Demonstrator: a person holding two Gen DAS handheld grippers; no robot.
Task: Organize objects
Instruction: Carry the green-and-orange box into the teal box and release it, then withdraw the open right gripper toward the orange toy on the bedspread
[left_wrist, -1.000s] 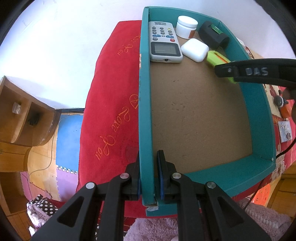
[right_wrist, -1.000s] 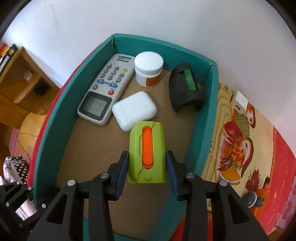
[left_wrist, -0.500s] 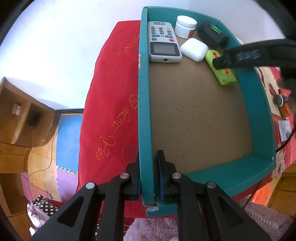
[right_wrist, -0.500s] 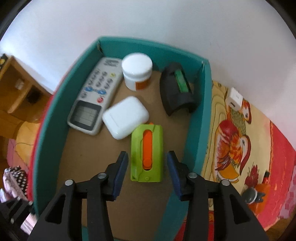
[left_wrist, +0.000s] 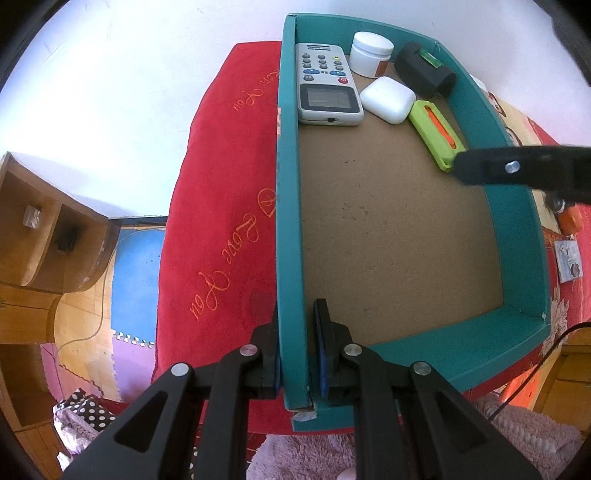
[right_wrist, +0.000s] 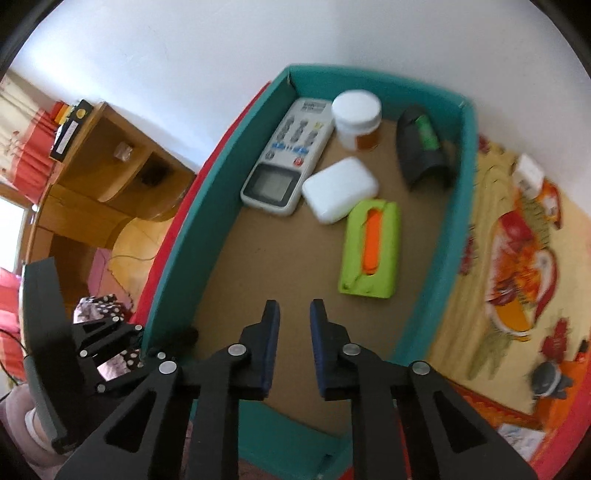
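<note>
1. Left gripper (left_wrist: 297, 347), black with blue pads: jaws drawn in against the near end of the left wall of the teal open-topped cardboard box (left_wrist: 288, 221), one pad outside the wall and one inside, both pressing on it.
2. Right gripper (right_wrist: 294, 325), black with blue pads: it hangs above the near part of the box floor; the log puts its jaws at their narrowest, a slim gap shows between the pads, and nothing lies between them. In the left wrist view only one black finger of it shows, reaching in over the right wall.
3. Lime-green flat plastic case with an orange slider (right_wrist: 371, 249): it lies flat on the brown box floor, ahead and to the right of the right gripper, apart from its pads, near the right wall.
4. White rounded plastic case (right_wrist: 340, 189): just beyond the green case, its corner at or very near the green case's far end.
5. Grey remote control with a small screen (right_wrist: 290, 155): along the left wall, beside the white case.
6. White round jar with an orange label (right_wrist: 356, 120): at the far wall, between the remote and a black curved device with a green strip (right_wrist: 421, 151) in the far right corner.
7. Surroundings: red embroidered cloth (left_wrist: 221, 206) under the box on the left; a patterned yellow-and-orange cloth (right_wrist: 517, 240) to the right; a wooden shelf unit (right_wrist: 107, 173) at far left.
</note>
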